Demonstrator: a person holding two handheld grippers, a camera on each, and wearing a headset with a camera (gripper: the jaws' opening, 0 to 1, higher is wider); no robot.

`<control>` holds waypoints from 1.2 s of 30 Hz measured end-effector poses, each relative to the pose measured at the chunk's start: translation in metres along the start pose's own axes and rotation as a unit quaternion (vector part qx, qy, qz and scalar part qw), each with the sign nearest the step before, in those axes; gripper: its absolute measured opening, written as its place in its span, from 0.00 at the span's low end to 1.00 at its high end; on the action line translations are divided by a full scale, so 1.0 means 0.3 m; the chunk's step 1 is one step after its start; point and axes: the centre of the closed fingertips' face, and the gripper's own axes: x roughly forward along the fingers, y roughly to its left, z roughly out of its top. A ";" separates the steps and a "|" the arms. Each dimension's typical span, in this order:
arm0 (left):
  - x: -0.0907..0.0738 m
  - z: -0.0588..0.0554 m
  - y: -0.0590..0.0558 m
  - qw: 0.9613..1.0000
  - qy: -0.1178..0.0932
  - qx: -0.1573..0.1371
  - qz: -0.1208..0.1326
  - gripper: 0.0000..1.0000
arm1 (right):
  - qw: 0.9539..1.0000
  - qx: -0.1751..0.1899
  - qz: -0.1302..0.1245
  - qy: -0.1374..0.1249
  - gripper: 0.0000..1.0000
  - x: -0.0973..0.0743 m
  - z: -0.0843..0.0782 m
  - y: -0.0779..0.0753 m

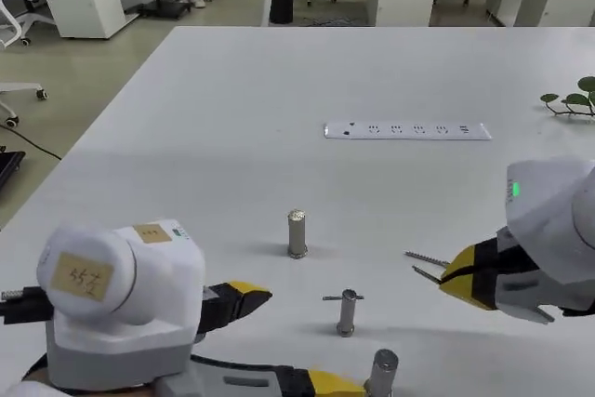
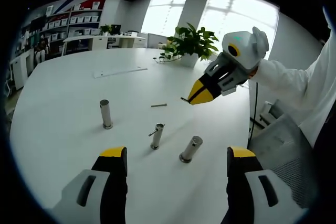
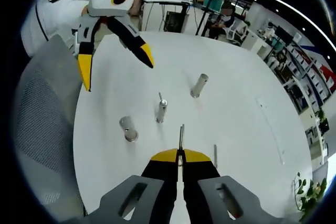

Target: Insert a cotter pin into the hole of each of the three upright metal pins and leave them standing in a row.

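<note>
Three pins stand in a slanting row on the table (image 1: 232,118): a far pin (image 1: 297,232), a middle pin (image 1: 347,315) with a cotter pin (image 1: 342,297) crosswise through its top, and a near pin (image 1: 383,369) at the bottom edge of the head view. To the right of the row and clear of it, the right gripper (image 3: 178,156) has its jaws closed on a second cotter pin (image 3: 181,137) that juts forward past the tips, and a third cotter pin (image 3: 214,156) lies loose on the table just beside. The left gripper (image 2: 177,153) hangs at the row's near end with its jaws spread wide and holding nothing, and a power strip (image 1: 406,130) lies well beyond the far pin.
</note>
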 end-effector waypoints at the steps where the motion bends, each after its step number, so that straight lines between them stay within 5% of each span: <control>1: 0.000 0.008 -0.002 1.000 -0.003 0.000 -0.002 0.76 | 1.000 0.000 -0.002 -0.009 0.00 -0.006 0.014 0.008; 14: 0.006 0.099 -0.015 0.998 -0.046 -0.036 -0.021 0.65 | 0.996 -0.046 -0.026 -0.069 0.00 -0.026 0.098 0.048; 23: 0.023 0.138 -0.029 0.998 -0.049 -0.029 -0.035 0.55 | 0.990 -0.076 -0.051 -0.104 0.00 -0.047 0.145 0.071; 36: 0.061 0.173 -0.091 0.997 -0.040 0.003 -0.064 0.43 | 0.984 -0.117 -0.085 -0.109 0.00 -0.062 0.170 0.088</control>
